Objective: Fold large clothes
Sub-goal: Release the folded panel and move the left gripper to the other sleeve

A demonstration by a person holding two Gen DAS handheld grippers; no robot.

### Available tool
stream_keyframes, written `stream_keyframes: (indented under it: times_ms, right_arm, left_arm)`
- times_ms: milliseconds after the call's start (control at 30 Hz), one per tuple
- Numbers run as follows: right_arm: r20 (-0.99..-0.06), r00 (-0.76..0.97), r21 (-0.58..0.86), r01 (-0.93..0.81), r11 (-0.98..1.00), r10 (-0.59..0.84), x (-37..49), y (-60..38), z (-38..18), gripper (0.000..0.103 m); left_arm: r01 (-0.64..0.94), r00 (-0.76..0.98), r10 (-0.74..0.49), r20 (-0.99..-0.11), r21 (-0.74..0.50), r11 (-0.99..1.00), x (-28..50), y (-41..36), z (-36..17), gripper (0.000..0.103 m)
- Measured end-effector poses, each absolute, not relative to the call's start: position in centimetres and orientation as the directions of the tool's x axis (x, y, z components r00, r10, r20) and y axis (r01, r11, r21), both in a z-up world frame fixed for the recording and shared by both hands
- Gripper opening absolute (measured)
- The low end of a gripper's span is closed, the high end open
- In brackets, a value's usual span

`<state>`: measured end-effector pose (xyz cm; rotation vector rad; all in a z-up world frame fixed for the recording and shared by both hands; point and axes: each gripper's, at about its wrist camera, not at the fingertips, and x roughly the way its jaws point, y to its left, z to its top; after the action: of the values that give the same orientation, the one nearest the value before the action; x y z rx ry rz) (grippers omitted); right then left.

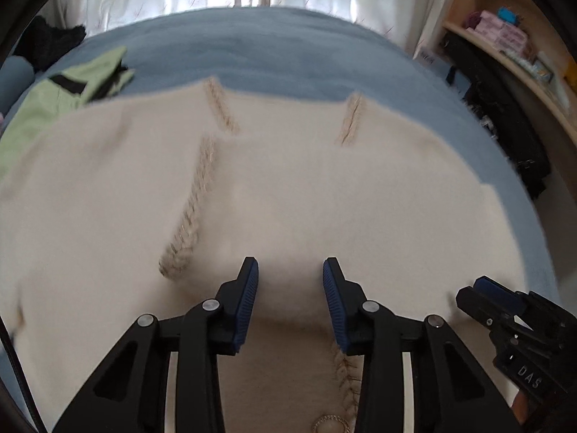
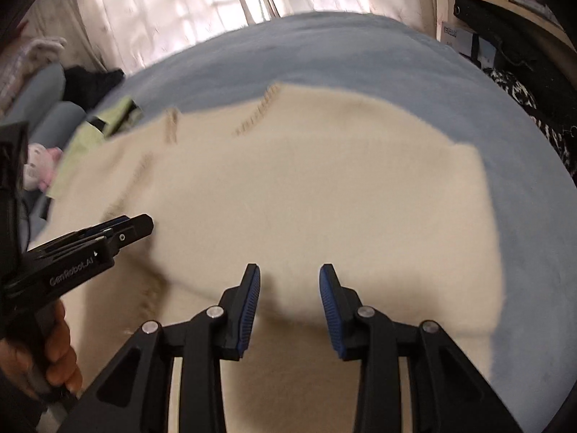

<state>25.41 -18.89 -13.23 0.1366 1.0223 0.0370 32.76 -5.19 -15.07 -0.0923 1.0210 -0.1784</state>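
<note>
A large cream knit garment [image 1: 288,187] with tan braided stitch lines lies spread on the blue bed [image 1: 270,47]. A folded layer of it crosses near my fingers. My left gripper [image 1: 290,267] hovers over that fold, jaws apart, with only cloth showing in the gap and neither pad pressing on it. My right gripper [image 2: 289,270] stands the same way over the garment [image 2: 306,187], open and holding nothing. In the left wrist view the right gripper [image 1: 476,290] shows at the lower right. In the right wrist view the left gripper [image 2: 139,222] shows at the left, held by a hand [image 2: 61,353].
A light green garment [image 1: 72,90] lies at the bed's far left, partly under the cream one. Dark clothes [image 1: 47,43] sit behind it. A wooden shelf [image 1: 505,36] and a black bag [image 1: 505,119] stand to the right. A plush toy [image 2: 36,166] lies at the left.
</note>
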Motion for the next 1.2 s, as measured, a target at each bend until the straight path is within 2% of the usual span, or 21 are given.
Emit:
stream_keyframes:
  times_ms: [100, 200, 233, 300, 433, 567, 633, 667, 900, 1200]
  right_arm:
    - [-0.847, 0.528, 0.125, 0.095, 0.988, 0.057, 24.5, -20.7, -13.9, 0.026]
    - [-0.844, 0.534, 0.062, 0.191, 0.980, -0.051, 23.8, -24.4, -13.6, 0.022]
    - [-0.849, 0.525, 0.072, 0.210, 0.975, -0.050, 23.5, -25.7, -13.8, 0.011]
    - [-0.856, 0.517, 0.107, 0.229, 0.968, -0.028, 22.9, -27.5, -13.9, 0.000]
    - [-0.861, 0.508, 0.117, 0.269, 0.956, -0.038, 22.7, -27.5, -13.5, 0.003]
    - [-0.872, 0.488, 0.132, 0.296, 0.946, -0.031, 22.8, -27.5, -14.1, 0.005]
    - [-0.876, 0.482, 0.140, 0.304, 0.942, -0.025, 22.7, -27.6, -13.9, 0.005]
    - [-0.876, 0.481, 0.142, 0.308, 0.941, -0.025, 22.5, -27.6, -13.7, 0.005]
    - [-0.869, 0.491, 0.244, 0.318, 0.916, 0.060, 19.5, -26.4, -11.8, 0.006]
    - [-0.859, 0.498, 0.289, 0.284, 0.914, 0.117, 14.1, -22.7, -10.5, 0.006]
  left_arm:
    - [0.103, 0.545, -0.129, -0.828, -0.086, 0.991, 32.5, -5.2, -16.0, 0.036]
    - [0.068, 0.549, -0.108, -0.829, -0.085, 0.994, 32.5, -4.0, -16.0, 0.036]
    - [0.062, 0.544, -0.125, -0.830, -0.109, 0.992, 32.6, -3.4, -16.1, 0.036]
    - [0.062, 0.541, -0.136, -0.830, -0.122, 0.991, 32.7, -3.1, -16.2, 0.036]
    - [0.060, 0.550, -0.087, -0.830, -0.064, 0.996, 32.4, -4.0, -16.1, 0.036]
    - [0.035, 0.542, -0.082, -0.837, -0.075, 0.997, 31.7, -4.0, -15.3, 0.037]
    - [0.029, 0.537, -0.092, -0.839, -0.091, 0.995, 30.8, -3.9, -14.8, 0.046]
    - [0.027, 0.535, -0.094, -0.839, -0.095, 0.995, 30.4, -3.9, -14.7, 0.047]
    - [0.036, 0.565, -0.094, -0.820, -0.089, 0.995, 26.3, -3.5, -12.0, 0.047]
    - [0.048, 0.556, -0.105, -0.825, -0.094, 0.994, 19.9, -2.9, -9.3, 0.047]
